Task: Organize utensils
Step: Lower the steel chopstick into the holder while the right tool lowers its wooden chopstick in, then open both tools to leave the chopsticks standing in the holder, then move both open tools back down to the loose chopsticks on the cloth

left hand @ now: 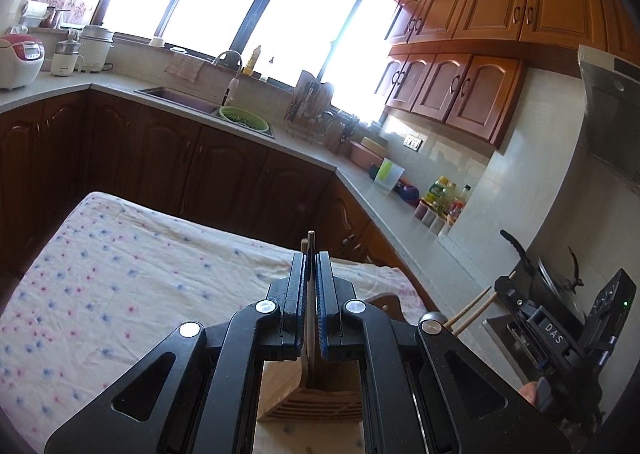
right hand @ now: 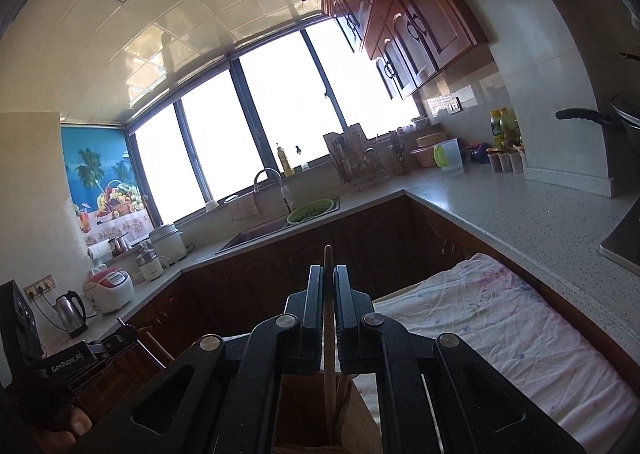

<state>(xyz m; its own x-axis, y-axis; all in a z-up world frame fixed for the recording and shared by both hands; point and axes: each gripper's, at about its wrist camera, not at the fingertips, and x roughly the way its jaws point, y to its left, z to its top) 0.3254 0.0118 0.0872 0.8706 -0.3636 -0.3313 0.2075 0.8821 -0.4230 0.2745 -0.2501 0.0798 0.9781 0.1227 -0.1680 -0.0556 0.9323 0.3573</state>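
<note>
Directly below each gripper stands a wooden utensil holder, slatted at its base, with chopsticks standing in it. The left gripper is nearly closed on thin sticks that rise past its fingertips. The right gripper clamps one wooden chopstick. The holder's interior is largely hidden by the gripper bodies.

the left hand-held gripper is black with blue pads, the right hand-held gripper all black. the chopsticks and their slotted holder are pale wood. the cloth is white, sprinkled with small blue and pink flowers. the surface is speckled grey, the cabinets reddish brown, the colander green.
</note>
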